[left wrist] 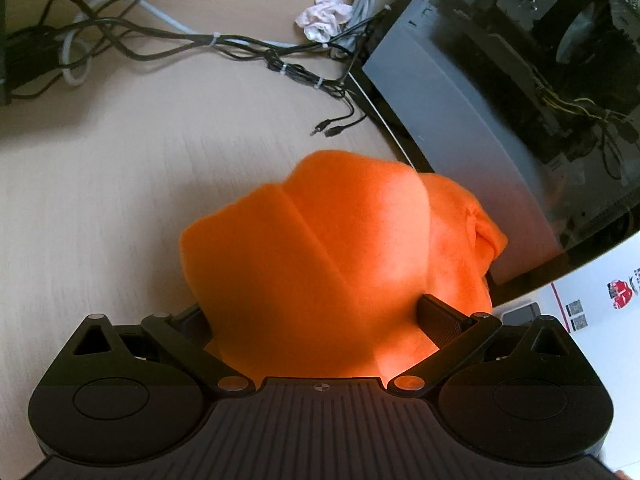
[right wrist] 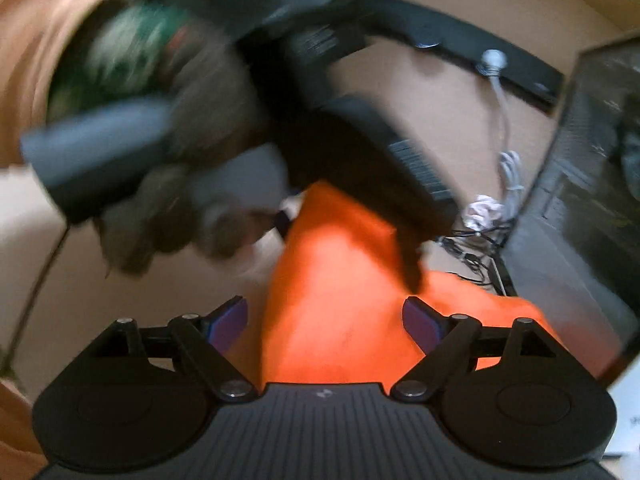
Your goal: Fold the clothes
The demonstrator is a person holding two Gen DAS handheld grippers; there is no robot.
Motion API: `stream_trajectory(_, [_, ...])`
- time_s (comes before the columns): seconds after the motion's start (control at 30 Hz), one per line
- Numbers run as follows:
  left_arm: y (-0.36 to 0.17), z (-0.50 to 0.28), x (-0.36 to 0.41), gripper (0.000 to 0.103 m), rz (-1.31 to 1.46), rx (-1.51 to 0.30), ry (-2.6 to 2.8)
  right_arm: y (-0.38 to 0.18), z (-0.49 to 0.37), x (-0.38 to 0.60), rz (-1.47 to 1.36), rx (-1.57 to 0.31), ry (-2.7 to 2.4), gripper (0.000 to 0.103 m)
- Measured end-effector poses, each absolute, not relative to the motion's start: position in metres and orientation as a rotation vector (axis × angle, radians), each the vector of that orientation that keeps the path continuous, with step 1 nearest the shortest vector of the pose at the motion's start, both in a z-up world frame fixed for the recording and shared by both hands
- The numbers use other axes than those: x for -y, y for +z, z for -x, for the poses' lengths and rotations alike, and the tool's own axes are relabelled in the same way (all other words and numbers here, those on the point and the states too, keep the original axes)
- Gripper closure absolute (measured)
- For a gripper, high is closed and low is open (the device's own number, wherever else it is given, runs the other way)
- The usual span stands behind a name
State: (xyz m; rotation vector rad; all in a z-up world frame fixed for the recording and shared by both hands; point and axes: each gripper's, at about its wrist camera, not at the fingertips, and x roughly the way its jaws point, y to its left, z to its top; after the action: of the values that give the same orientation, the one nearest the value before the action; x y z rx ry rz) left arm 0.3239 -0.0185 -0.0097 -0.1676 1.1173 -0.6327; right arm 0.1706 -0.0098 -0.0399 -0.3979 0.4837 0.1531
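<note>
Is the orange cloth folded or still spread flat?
Folded, loosely. The orange cloth sits bunched in overlapping layers with a fold edge across it on the table, between the left gripper's open fingers.

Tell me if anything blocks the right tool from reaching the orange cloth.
Nothing visible does. The orange cloth already lies between the open right tool. The left tool works the cloth's far side, blurred, not in the path.

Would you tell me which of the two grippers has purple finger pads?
The right gripper: its open fingers carry purple pads beside the orange garment. The left gripper has black pads, straddling the orange garment.
</note>
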Motion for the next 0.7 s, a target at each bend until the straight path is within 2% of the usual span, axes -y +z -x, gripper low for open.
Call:
stream_trajectory(0.1, [-0.010,-0.327,0.020,0.000,0.157,-1.129,-0.645,-0.058,-0.188,-0.006,0.560,-0.495,0.075,0.022])
stream_trajectory(0.2, [-0.007,-0.329,0.016,0.000,0.164,-1.130,-0.665,-0.059,-0.202,0.001,0.513,-0.517,0.052,0.029])
stream_trajectory(0.4, [0.011,-0.327,-0.025,0.000,0.359,-1.062,-0.700,-0.037,-0.224,0.078,-0.051,-0.600,0.083,0.033])
stream_trajectory(0.53, [-0.011,-0.340,-0.018,0.000,0.304,-1.134,-0.613,-0.033,-0.225,0.108,-0.207,-0.588,0.097,0.033])
stream_trajectory(0.6, [-0.018,-0.347,-0.007,0.000,0.293,-1.148,-0.623,-0.032,-0.218,0.094,-0.110,-0.578,0.062,0.032])
stream_trajectory(0.7, [-0.022,-0.355,0.008,0.000,0.272,-1.153,-0.636,-0.028,-0.192,0.061,0.108,-0.519,-0.020,0.021])
